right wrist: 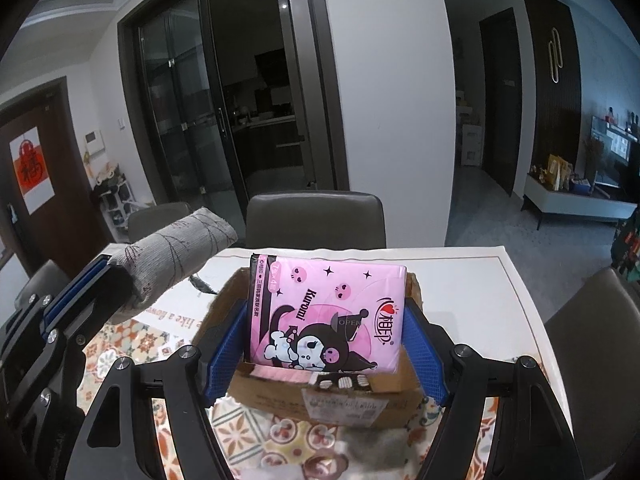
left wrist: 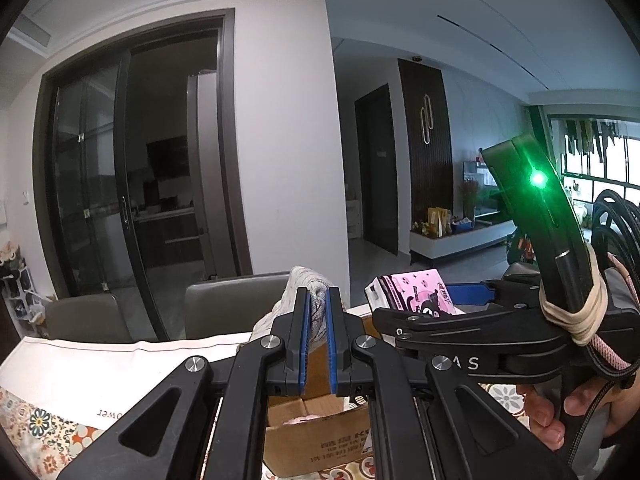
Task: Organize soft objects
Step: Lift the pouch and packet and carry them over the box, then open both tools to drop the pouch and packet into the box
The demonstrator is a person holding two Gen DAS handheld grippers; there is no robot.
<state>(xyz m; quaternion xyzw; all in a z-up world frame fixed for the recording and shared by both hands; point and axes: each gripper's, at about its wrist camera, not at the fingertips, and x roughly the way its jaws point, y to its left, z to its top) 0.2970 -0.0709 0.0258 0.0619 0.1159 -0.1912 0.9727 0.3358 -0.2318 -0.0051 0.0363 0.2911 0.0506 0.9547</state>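
Mid-packing: right tool [right wrist: 326, 344] gripping a pink tissue pack [right wrist: 326, 316] upright over the cardboard box [right wrist: 340, 404] on the tabletop [right wrist: 480, 280], left tool [left wrist: 318, 340] clamped on a grey rolled cloth [right wrist: 176, 252] nearby; next, probably lowering and releasing into the box.

The tissue pack [right wrist: 326, 316] is pink with a black cartoon cat. The rolled cloth [right wrist: 176, 252] is grey with thin dark lines. The box [right wrist: 340, 400] is brown.

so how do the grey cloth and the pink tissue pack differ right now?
The grey cloth is rolled, plain and pinched in the left gripper beside the cardboard box. The pink tissue pack is flat, printed and upright over that box, spanning the right gripper. Both are soft and held.
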